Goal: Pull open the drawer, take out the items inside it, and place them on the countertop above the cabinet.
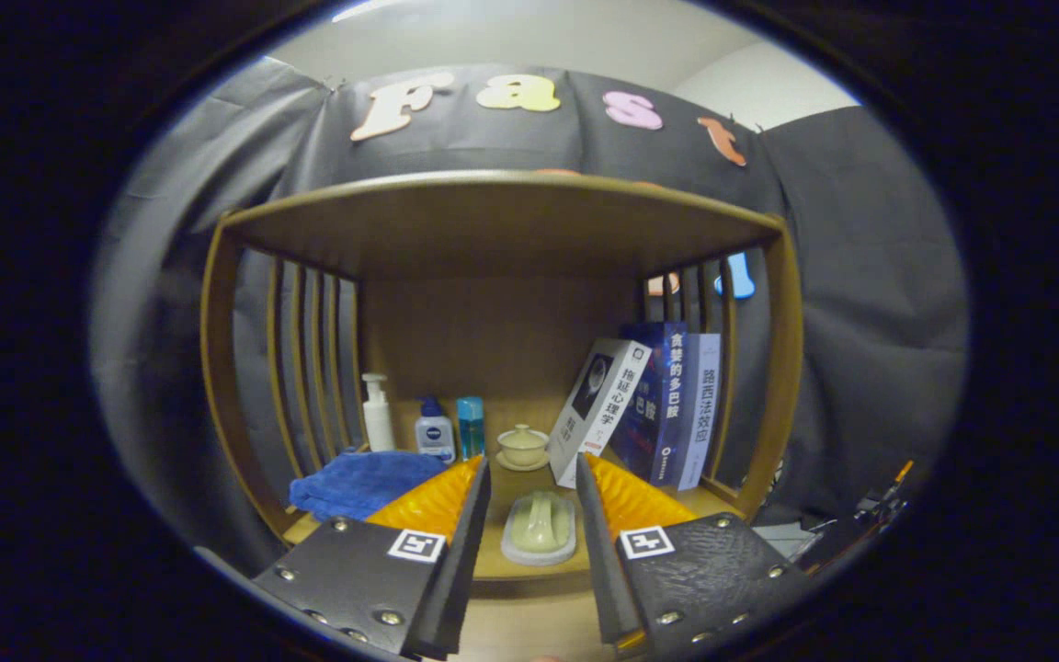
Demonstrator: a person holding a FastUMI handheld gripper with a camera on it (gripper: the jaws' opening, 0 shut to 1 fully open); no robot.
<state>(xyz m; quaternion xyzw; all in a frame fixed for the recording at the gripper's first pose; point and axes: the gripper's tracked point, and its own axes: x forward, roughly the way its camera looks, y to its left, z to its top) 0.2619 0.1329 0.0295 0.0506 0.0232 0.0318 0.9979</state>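
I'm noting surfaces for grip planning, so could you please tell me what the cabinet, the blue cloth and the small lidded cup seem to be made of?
The cabinet looks like wood with a smooth satin finish: brown, faint grain. The blue cloth seems soft terry or microfibre: fuzzy, folded, matte. The lidded cup on its saucer appears to be glazed ceramic: pale, slight sheen. The gripper is open, its fingers either side of a pale green dish.

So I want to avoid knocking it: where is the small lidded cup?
In the gripper view, the lidded cup stands on the shelf beyond the open gripper, between the blue bottle and the leaning books.
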